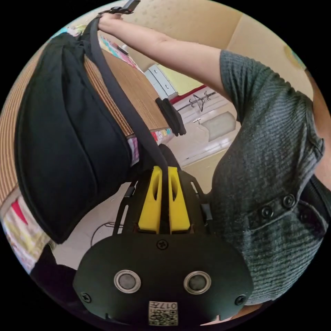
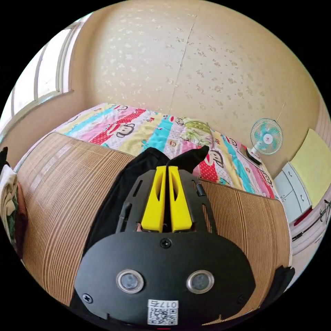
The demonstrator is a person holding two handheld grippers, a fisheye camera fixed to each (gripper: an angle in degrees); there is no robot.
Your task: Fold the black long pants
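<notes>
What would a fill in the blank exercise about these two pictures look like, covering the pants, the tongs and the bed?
1. The left tongs are shut on the ____ pants.
2. The right tongs are ____ on the same pants.
3. The woven mat lies on the bed, with a cartoon ____ sheet beyond it.
4. A small ____ stands near the bed's far corner, by the wall.

Missing words: black; shut; monkey; fan

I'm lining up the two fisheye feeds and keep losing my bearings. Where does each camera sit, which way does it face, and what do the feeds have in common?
Left gripper view: rides behind the left gripper, facing along a taut band of the black pants toward the right gripper; the person's arm and torso show.
Right gripper view: rides behind the right gripper, looking down over the bamboo mat toward the wall.
Shared: black pants, mat, patterned bedsheet.
</notes>
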